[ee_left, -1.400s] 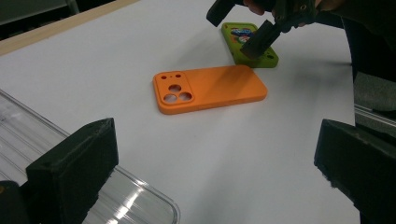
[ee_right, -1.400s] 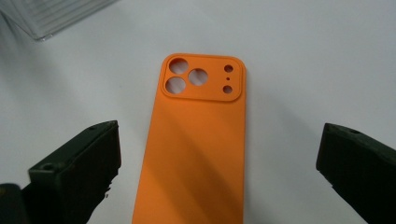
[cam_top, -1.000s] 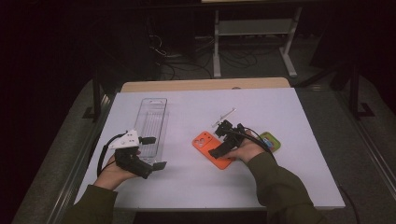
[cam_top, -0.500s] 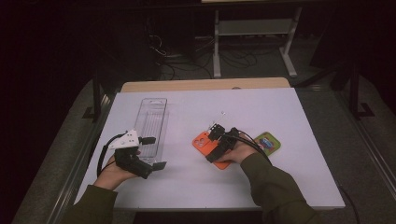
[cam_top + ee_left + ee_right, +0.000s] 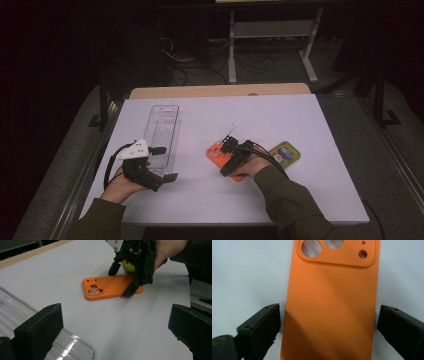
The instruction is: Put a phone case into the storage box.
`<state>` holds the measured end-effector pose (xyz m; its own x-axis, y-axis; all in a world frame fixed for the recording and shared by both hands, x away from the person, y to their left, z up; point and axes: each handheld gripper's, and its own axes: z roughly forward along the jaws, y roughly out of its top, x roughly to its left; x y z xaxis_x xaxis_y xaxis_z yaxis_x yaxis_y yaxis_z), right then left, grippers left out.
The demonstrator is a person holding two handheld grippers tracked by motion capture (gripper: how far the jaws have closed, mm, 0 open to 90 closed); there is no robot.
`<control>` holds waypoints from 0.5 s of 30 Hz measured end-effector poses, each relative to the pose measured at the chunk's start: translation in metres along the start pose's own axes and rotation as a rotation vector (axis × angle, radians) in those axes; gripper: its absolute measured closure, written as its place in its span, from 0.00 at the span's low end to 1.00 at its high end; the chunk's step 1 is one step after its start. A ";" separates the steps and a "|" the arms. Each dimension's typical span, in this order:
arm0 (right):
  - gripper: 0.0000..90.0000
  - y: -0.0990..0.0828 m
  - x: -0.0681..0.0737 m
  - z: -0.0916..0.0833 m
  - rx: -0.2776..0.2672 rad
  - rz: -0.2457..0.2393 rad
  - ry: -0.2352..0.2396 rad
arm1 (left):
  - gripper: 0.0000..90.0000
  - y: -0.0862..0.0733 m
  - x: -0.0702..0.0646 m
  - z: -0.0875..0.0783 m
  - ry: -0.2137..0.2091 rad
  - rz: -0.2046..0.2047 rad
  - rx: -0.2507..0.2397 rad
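An orange phone case (image 5: pixel 216 152) lies flat on the white table, camera cut-outs at its far end. My right gripper (image 5: pixel 227 160) is lowered over the case's near half, one jaw on each long side. In the right gripper view a thin strip of table shows between each pad and the case (image 5: pixel 332 302), so the right gripper (image 5: pixel 328 332) is open; its jaws have just been closing around the case. My left gripper (image 5: pixel 166 163) rests open at the near end of a clear plastic tray (image 5: pixel 162 127), holding nothing. The left gripper view shows the case (image 5: pixel 110 286) under the right gripper (image 5: pixel 120 281).
A green patterned phone case (image 5: pixel 285 152) lies just right of the right hand. The tray's rounded near corner (image 5: pixel 75 345) sits by my left jaw. Bare white table surface (image 5: pixel 280 115) stretches behind and to the right. Dark floor, cables and a stand lie beyond the far edge.
My right gripper has come down a little and shifted slightly left over the orange case. The left gripper and the tray have stayed put.
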<state>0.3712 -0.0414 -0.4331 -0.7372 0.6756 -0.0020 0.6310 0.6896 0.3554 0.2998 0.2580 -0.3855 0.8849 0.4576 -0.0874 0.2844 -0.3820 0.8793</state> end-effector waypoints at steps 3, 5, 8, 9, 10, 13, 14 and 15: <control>0.07 0.000 0.000 0.000 0.003 0.010 0.019 | 0.00 0.000 0.000 0.000 0.001 0.000 -0.001; 0.09 0.000 0.000 -0.001 0.006 0.014 0.026 | 0.00 0.000 0.000 0.000 0.001 0.000 -0.001; 0.12 -0.001 0.000 -0.002 0.006 0.022 0.023 | 0.00 0.000 0.000 0.000 0.002 0.001 0.006; 0.13 -0.001 0.000 -0.002 0.002 0.025 0.022 | 0.00 0.000 0.000 0.000 0.002 -0.001 0.005; 0.14 -0.001 0.000 -0.002 0.002 0.026 0.024 | 0.00 0.000 0.000 0.000 0.002 0.000 0.003; 0.14 -0.001 0.000 -0.002 0.002 0.028 0.020 | 0.00 0.000 -0.001 0.000 0.002 0.000 0.003; 0.14 -0.001 0.000 -0.002 0.004 0.027 0.020 | 0.00 0.000 -0.001 0.000 0.003 -0.001 0.003; 0.15 -0.001 0.000 -0.002 0.007 0.029 0.018 | 0.00 0.000 -0.001 0.000 0.003 0.000 0.004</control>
<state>0.3697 -0.0423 -0.4316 -0.7228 0.6906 0.0255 0.6539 0.6715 0.3486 0.2992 0.2574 -0.3859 0.8840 0.4596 -0.0857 0.2853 -0.3851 0.8777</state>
